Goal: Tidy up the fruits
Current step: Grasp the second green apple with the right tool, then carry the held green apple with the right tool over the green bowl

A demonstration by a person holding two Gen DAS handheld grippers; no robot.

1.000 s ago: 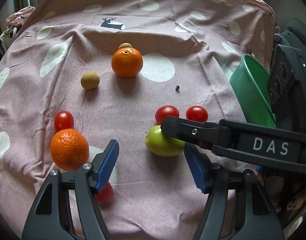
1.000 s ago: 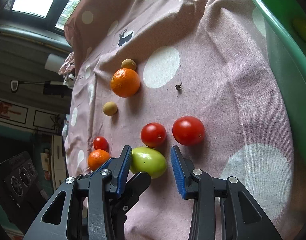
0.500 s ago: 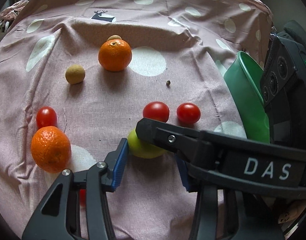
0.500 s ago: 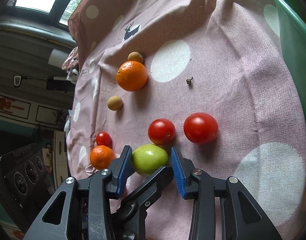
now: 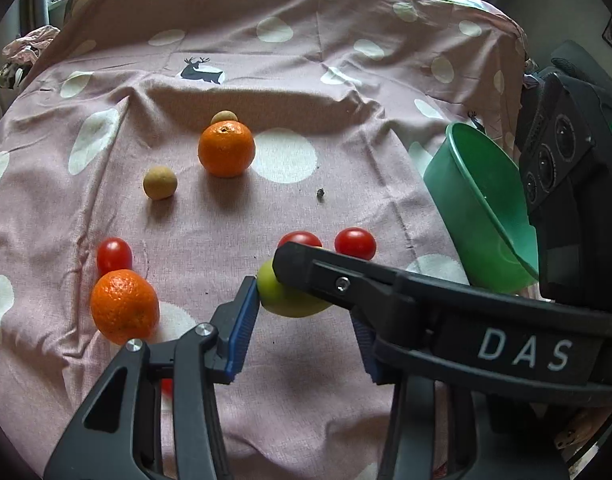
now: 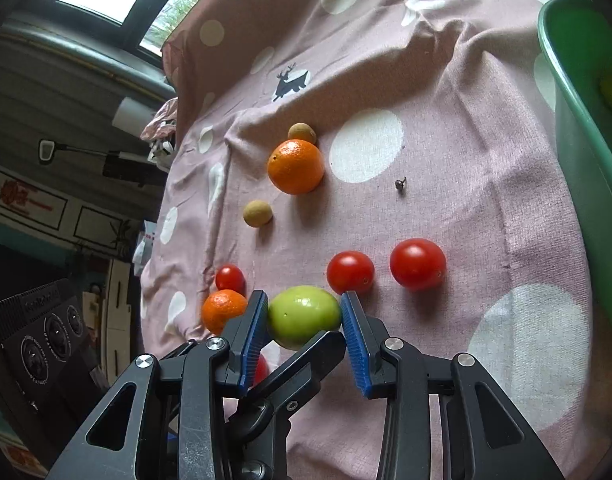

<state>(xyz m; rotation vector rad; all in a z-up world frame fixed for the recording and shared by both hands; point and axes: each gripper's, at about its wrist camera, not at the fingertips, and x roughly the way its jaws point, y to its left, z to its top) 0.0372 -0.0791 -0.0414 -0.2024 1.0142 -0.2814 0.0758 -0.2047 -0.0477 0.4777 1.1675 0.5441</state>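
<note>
1. The right tongs (image 6: 302, 326) are clamped on the green fruit (image 6: 304, 316), low in the frame's centre.
2. The left tongs (image 5: 302, 320) press their left pad against the same fruit (image 5: 290, 298); the right pad is hidden behind the crossing arm, lettered "DAS".
3. Only the right view shows something yellow inside the green bowl (image 6: 578, 92), at far right.
4. Tomatoes and oranges lie around on the dotted pink cloth (image 5: 306, 80).

Two tomatoes (image 6: 350, 272) (just beyond the fingers (image 6: 252, 332)) block the way; bare cloth (image 6: 446, 208) behind
</note>
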